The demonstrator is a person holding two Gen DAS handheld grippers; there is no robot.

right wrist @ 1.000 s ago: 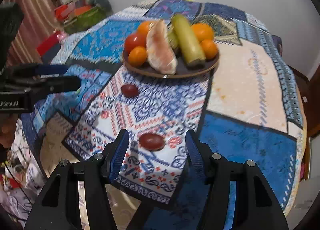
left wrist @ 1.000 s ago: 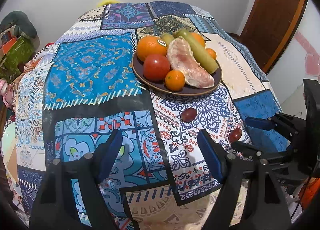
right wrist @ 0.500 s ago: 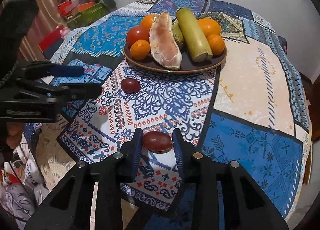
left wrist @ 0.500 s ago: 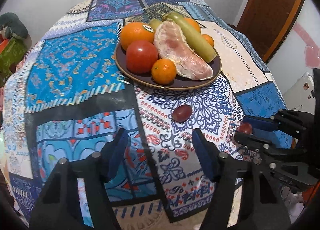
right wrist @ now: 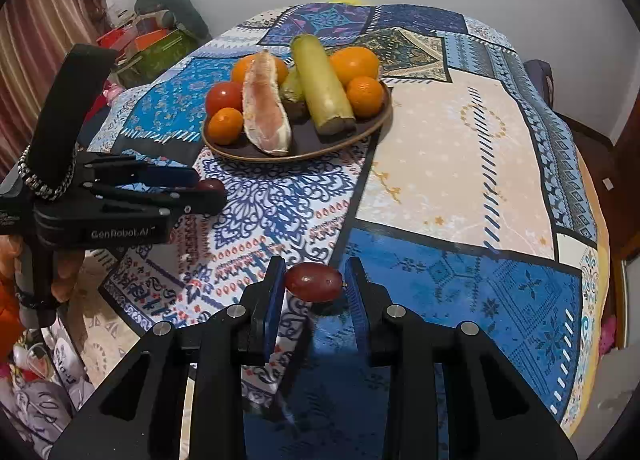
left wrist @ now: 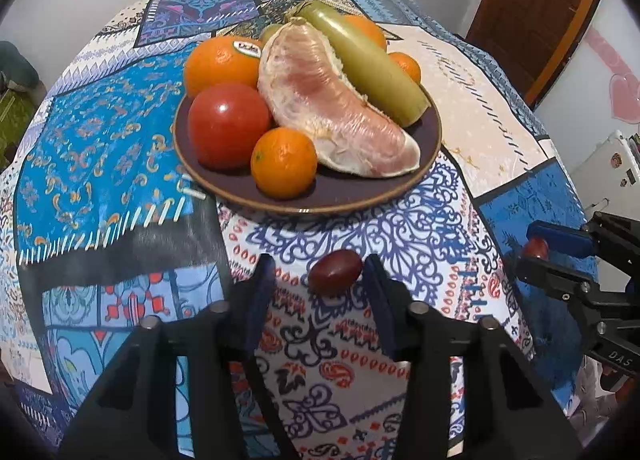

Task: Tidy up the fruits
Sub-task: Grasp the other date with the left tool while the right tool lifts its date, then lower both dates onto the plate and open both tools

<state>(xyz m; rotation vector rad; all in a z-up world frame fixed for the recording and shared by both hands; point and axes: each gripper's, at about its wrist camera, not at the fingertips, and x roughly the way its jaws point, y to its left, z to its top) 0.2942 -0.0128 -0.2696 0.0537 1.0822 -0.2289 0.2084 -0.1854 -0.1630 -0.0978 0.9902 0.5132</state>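
A dark plate (left wrist: 360, 196) in the middle of the patchwork tablecloth holds oranges, a red tomato (left wrist: 228, 124), a peeled pomelo wedge (left wrist: 332, 100) and a green fruit. My left gripper (left wrist: 320, 280) is open around a dark red grape (left wrist: 335, 271) that lies on the cloth in front of the plate. My right gripper (right wrist: 314, 280) is shut on a second red grape (right wrist: 314, 282) and holds it just above the cloth. The plate also shows in the right wrist view (right wrist: 304, 156), as does the left gripper (right wrist: 200, 190).
The round table drops away at its near edge on both sides. Clutter and a striped curtain (right wrist: 44, 40) stand to the left, a brown door (left wrist: 532, 8) to the right, a white wall behind.
My left gripper moved forward and narrowed around the near grape. My right gripper closed on the other grape and lifted it slightly.
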